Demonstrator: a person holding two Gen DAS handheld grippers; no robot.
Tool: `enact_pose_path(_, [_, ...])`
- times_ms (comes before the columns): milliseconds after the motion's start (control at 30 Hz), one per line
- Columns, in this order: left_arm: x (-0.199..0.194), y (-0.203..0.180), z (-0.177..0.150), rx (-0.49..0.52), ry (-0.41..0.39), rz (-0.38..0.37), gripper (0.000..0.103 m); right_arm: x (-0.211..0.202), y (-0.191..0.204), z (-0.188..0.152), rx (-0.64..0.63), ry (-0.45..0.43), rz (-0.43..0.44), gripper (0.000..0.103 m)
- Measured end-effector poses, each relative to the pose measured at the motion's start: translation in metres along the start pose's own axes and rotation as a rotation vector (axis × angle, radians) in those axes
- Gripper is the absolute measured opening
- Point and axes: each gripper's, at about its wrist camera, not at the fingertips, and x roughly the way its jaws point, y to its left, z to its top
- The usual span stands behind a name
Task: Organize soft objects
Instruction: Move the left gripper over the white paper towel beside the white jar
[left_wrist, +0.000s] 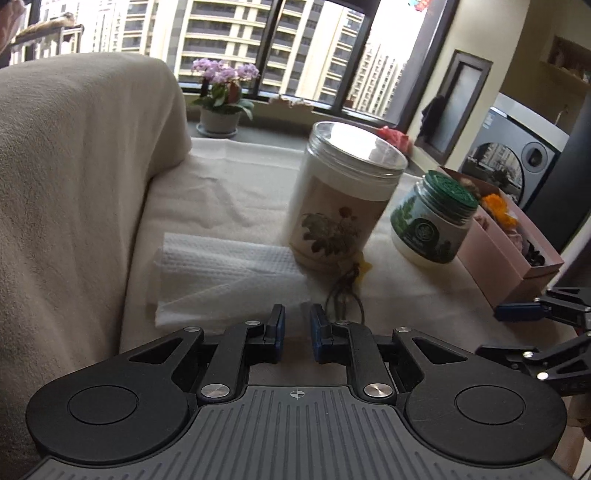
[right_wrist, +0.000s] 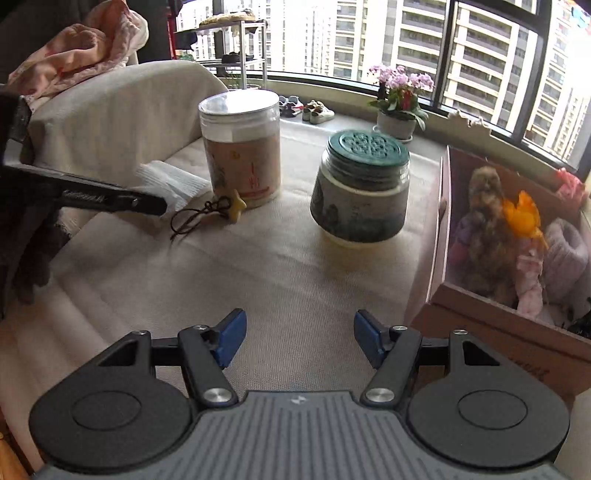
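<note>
Cloth (right_wrist: 258, 266) clear; jars (right_wrist: 360, 192) (two) block beyond.

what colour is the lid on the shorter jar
Dark green, with a raised ornamental pattern on top. The shorter jar's lid shows best in the right wrist view.

A beige cloth-covered cushion surface (right_wrist: 280, 266) carries a tall clear-lidded jar (right_wrist: 242, 147), squat green-lidded jar (right_wrist: 362, 192), folded white towel (left_wrist: 225, 273), corded yellow star charm (right_wrist: 236, 210) and pink cardboard box (right_wrist: 491, 314).
</note>
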Motion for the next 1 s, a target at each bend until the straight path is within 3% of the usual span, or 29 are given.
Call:
enact_pose_path(100, [-0.023, 0.003, 0.008, -0.005, -0.111, 0.052, 0.017, 0.006, 0.0, -0.01, 0.016, 0.008, -0.002, 0.066])
enact_pose_path(200, [-0.026, 0.012, 0.024, -0.014, -0.153, 0.198, 0.017, 0.006, 0.0, -0.018, 0.02, -0.033, -0.017, 0.07])
enact_pose_path(267, [-0.009, 0.016, 0.034, -0.036, -0.081, 0.135, 0.018, 0.005, -0.001, -0.022, 0.031, -0.047, -0.015, 0.072])
enact_pose_path(300, [0.001, 0.012, 0.039, 0.008, -0.053, 0.131, 0.02, 0.005, -0.001, -0.023, 0.033, -0.054, -0.012, 0.074])
enact_pose_path(400, [0.022, 0.005, 0.053, 0.098, -0.061, 0.201, 0.02, 0.004, 0.001, -0.028, 0.036, -0.08, -0.024, 0.076])
enact_pose_path(567, [0.043, 0.017, 0.067, 0.064, 0.011, 0.234, 0.02, -0.001, 0.002, -0.038, 0.039, -0.12, -0.018, 0.08])
enact_pose_path(667, [0.041, 0.025, 0.057, 0.012, 0.085, 0.212, 0.019, -0.001, 0.002, -0.037, 0.039, -0.12, -0.01, 0.082])
enact_pose_path(867, [0.011, 0.031, 0.031, -0.137, 0.148, 0.04, 0.02, 0.0, 0.003, -0.036, 0.032, -0.117, -0.005, 0.085])
enact_pose_path(1000, [-0.004, 0.02, 0.016, -0.121, 0.17, -0.016, 0.02, 0.0, 0.003, -0.036, 0.03, -0.115, -0.005, 0.087])
